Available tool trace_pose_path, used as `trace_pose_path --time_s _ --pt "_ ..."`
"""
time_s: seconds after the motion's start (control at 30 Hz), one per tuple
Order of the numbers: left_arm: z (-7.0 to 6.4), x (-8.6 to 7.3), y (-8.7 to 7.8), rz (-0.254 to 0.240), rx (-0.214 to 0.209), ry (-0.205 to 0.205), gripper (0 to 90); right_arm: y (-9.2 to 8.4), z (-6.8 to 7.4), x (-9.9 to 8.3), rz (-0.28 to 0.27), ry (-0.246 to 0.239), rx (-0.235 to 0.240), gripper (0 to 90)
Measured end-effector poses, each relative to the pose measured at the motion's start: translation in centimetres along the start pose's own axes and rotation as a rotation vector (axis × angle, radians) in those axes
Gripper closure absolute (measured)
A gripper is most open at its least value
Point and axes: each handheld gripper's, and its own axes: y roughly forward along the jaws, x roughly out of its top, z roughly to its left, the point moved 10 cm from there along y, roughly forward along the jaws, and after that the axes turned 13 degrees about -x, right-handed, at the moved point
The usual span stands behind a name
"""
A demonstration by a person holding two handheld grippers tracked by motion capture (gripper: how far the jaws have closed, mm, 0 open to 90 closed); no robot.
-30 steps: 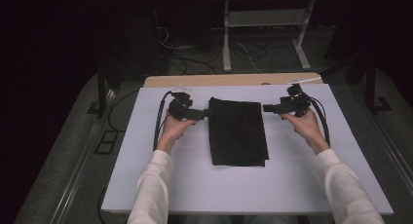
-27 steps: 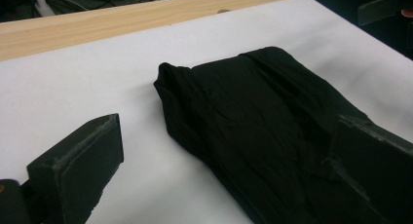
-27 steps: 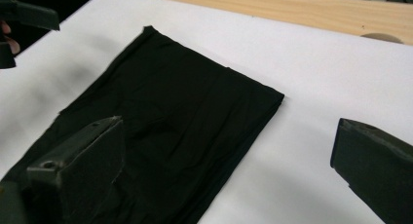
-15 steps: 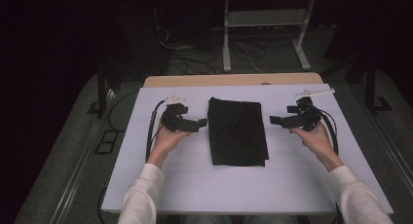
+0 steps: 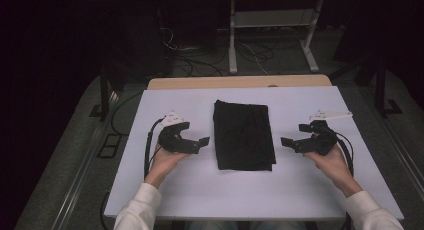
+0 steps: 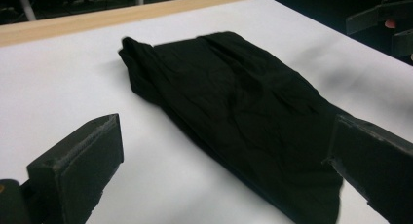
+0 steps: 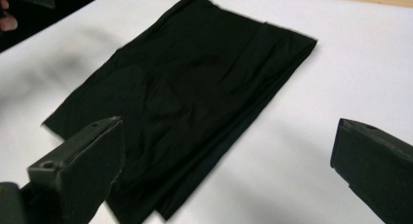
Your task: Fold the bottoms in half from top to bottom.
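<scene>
A folded black cloth lies flat in the middle of the white table. My left gripper is held just left of it, jaws wide apart and empty, pointing toward the cloth's left edge. My right gripper sits to the cloth's right, also open and empty, aimed at the right edge. In the left gripper view the cloth stretches away between the two black jaws, with my left gripper clear of it. From the right gripper view the cloth lies ahead and left of my right gripper.
A wooden strip runs along the table's far edge. Beyond it stand a white-legged table and loose cables on the dark floor. Cables trail from both grippers over the table's sides.
Both grippers have drawn back toward me and outward from the cloth's far corners. The cloth lies where it was, released.
</scene>
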Motion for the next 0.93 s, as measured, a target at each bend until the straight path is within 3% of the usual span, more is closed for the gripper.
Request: trace_pose_path --time_s 0.2,0.43,0.93 --pt "-1.6 -0.6 -0.6 -0.024 -0.018 0.027 0.0 -0.9 0.8 -1.4 -0.013 -0.01 0.015 0.0" --pt "-2.8 -2.0 -1.3 -0.014 -0.034 0.047 0.0 -1.6 0.9 -2.9 -0.016 -0.024 0.017 0.0" --pt "-3.9 -4.7 -2.7 -0.015 -0.047 0.055 0.0 -3.8 0.9 -5.9 -0.025 -0.043 0.014 0.0"
